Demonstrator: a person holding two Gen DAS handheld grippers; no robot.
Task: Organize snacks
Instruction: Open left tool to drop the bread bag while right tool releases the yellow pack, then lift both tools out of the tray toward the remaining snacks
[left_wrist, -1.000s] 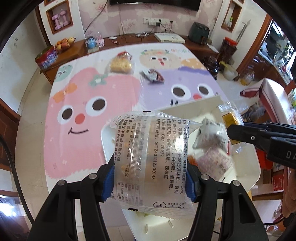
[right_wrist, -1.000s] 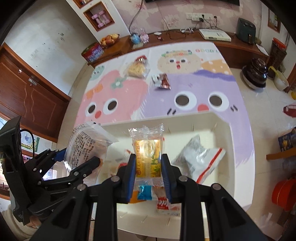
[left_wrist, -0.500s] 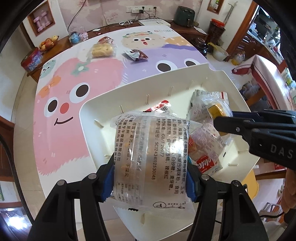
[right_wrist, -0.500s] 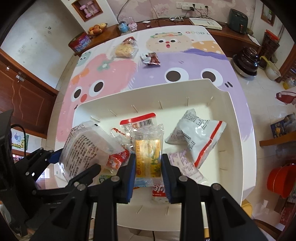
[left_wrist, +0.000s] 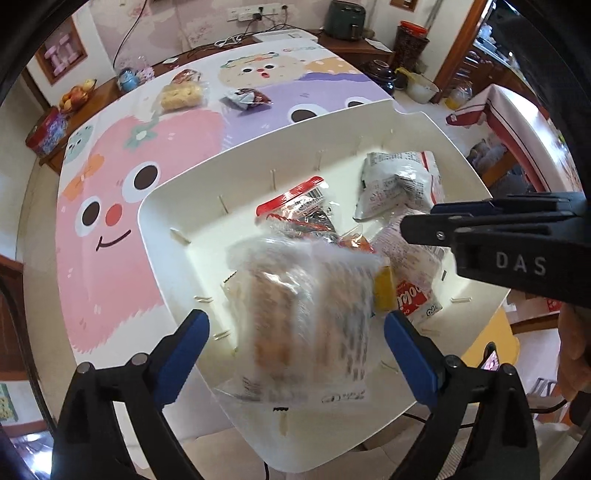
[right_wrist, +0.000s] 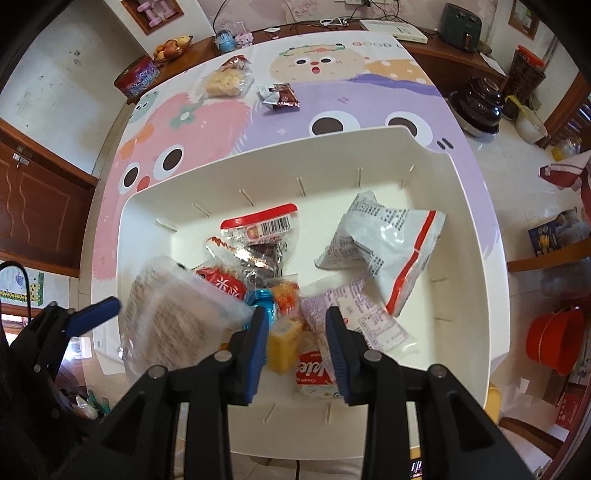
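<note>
Nearest you, your left gripper (left_wrist: 295, 343) hangs over the near edge of the white bin (left_wrist: 173, 192), its jaws opening wide and clear of the clear-wrapped cracker pack (left_wrist: 303, 325), which blurs between them without touching either pad; I judge it is dropping into the bin's near left corner. Your right gripper (right_wrist: 297, 343) is just beside it, jaws parting too, and the small yellow packet (right_wrist: 282, 343) sits between them, seemingly freed.

The bin is smooth, rigid plastic with rounded corners and short ribs along its walls. Already in it lie crinkly film packs: a red-topped clear pouch (right_wrist: 260, 225) mid-bin and a puffy silver bag with a red stripe (right_wrist: 380, 251) toward the right wall.

Still left, at the table's far edge on the cartoon-print cloth (right_wrist: 207, 122): a clear bag of pale biscuits (right_wrist: 225, 81) and a small dark foil wrapper (right_wrist: 280, 96). So most of the job looks done, with two pieces to fetch.
</note>
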